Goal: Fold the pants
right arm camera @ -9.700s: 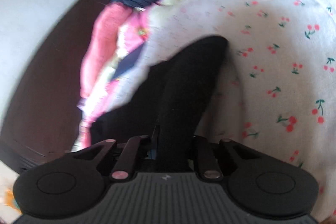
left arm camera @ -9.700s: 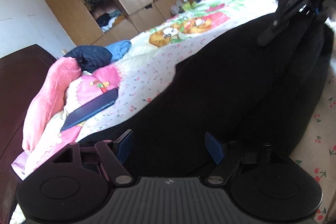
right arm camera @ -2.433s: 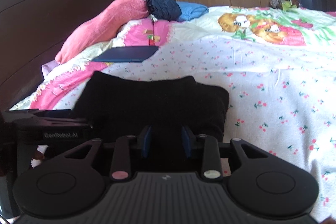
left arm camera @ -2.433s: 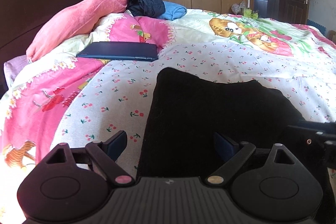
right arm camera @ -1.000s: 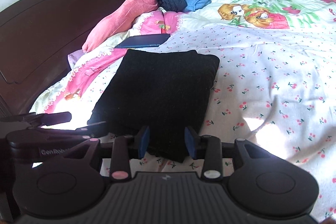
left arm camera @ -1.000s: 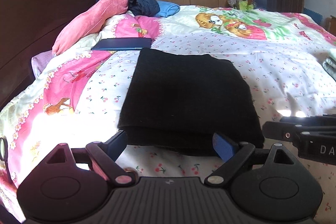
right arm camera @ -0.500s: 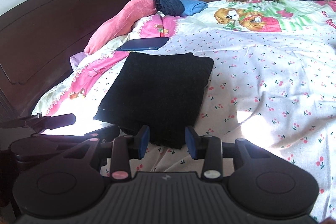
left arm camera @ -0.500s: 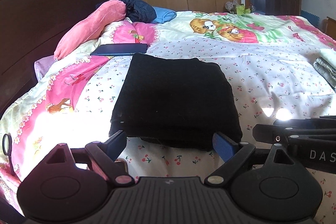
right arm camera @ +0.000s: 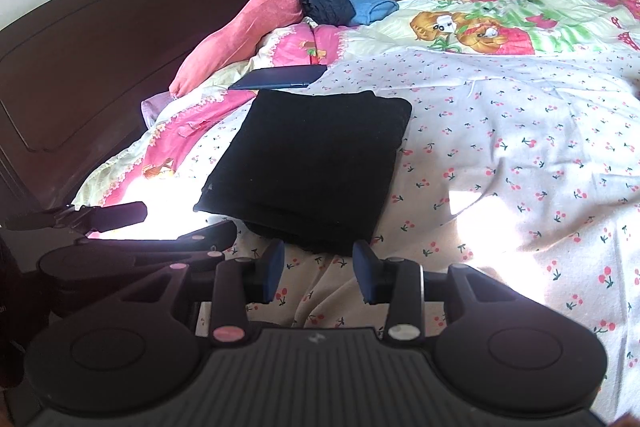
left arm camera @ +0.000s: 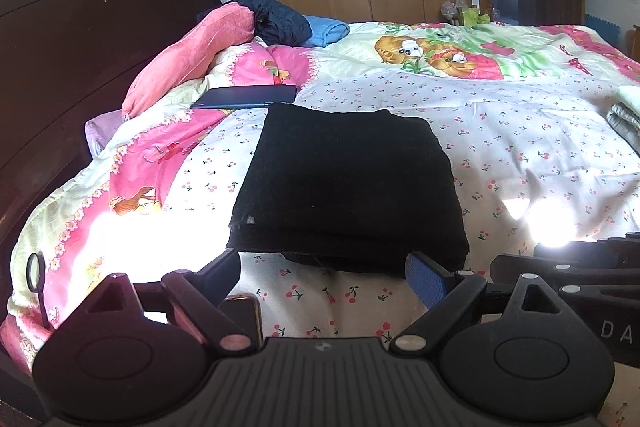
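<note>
The black knit pants [left arm camera: 348, 183] are lying folded into a neat rectangle on the cherry-print bedsheet [left arm camera: 520, 147], while the left gripper [left arm camera: 324, 273] and right gripper [right arm camera: 318, 269] are hovering released and empty, suggesting the folding is finished.

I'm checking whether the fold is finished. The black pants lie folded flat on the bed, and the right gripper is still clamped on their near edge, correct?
Not quite. The black pants do lie folded flat on the bed, but the right gripper holds nothing: in the right wrist view its jaws stand apart, short of the pants' near edge, with only bedsheet between them.
</note>
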A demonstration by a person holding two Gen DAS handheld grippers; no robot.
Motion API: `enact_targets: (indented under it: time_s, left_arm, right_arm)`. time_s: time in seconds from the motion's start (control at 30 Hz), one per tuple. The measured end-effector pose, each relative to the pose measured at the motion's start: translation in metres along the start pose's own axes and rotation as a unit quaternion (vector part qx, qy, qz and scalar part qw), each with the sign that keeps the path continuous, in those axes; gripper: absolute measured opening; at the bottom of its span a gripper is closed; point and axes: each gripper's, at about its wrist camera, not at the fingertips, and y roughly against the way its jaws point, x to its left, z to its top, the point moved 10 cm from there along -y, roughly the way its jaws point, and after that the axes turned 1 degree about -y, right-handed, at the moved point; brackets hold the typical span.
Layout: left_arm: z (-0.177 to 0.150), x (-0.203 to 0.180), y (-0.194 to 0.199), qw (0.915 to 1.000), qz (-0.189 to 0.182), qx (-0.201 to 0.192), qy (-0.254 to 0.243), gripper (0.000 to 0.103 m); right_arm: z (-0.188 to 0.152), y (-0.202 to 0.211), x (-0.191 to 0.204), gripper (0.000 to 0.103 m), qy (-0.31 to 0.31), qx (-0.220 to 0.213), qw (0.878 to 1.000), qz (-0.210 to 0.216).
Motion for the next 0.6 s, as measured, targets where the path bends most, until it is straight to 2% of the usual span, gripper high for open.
enact_targets:
  time_s: [0.6]
  left_arm:
    - [-0.011, -0.005, 0.001, 0.9999, 0.004, 0.015, 0.002, 0.101]
  right_arm:
    - [-0.011, -0.001, -0.008, 0.040, -0.018, 0.009, 1.000, 0.004]
